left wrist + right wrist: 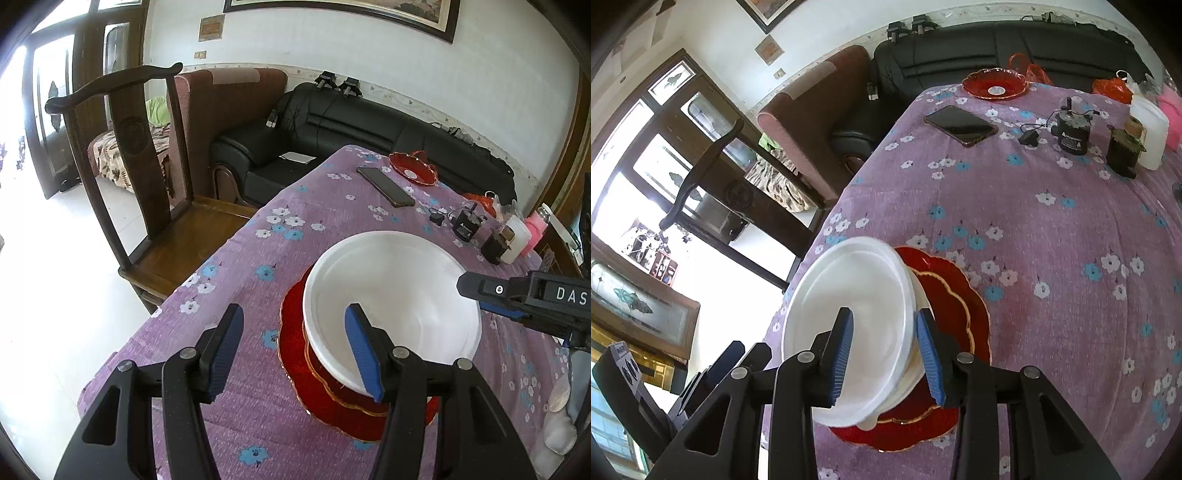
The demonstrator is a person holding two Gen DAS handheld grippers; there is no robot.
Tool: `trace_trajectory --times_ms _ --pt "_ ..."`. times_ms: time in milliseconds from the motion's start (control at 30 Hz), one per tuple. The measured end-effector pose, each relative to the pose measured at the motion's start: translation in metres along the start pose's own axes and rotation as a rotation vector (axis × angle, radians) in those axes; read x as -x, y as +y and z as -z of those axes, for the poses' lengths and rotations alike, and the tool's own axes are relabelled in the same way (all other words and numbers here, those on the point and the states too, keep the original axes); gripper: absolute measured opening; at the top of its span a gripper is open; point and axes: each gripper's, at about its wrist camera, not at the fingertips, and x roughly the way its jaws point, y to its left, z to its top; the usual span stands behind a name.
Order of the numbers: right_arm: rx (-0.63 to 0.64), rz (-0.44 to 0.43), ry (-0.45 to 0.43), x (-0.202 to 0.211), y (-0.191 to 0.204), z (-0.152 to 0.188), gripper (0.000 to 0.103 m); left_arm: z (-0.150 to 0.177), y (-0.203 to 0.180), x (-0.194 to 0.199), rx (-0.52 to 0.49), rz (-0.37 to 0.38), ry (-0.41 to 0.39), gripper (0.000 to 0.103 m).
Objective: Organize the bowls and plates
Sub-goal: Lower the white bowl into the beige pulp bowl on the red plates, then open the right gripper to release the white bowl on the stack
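A white bowl [399, 291] sits on top of a stack of red scalloped plates [314, 391] with gold rims on the purple flowered tablecloth. My left gripper [295, 350] is open, its fingers straddling the bowl's near-left rim without clamping it. My right gripper [884, 354] straddles the rim of the white bowl [849, 314], one pad inside and one outside, with a gap still showing; the red plates [956, 306] lie under it. In the left wrist view the right gripper [491, 299] comes in from the right at the bowl's rim.
A red glass dish [413, 168] sits at the table's far end, with a phone [386, 186] beside it. A small black device [1073, 134], dark jar [1123, 151] and white container [1150, 127] stand at the right. A wooden chair [147, 184] is left of the table.
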Motion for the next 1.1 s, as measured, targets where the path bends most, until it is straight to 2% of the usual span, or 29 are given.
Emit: trace_trajectory --times_ms 333,567,1100 --pt "-0.007 -0.009 -0.007 0.009 -0.004 0.014 0.039 0.01 0.004 0.007 0.007 -0.006 0.008 0.057" --pt "0.005 -0.01 -0.013 0.015 -0.006 0.03 0.04 0.018 0.006 0.016 0.015 -0.014 -0.005 0.072" --pt "0.105 0.006 -0.056 0.033 0.003 0.077 0.052 0.042 -0.005 0.03 -0.011 -0.025 -0.001 0.079"
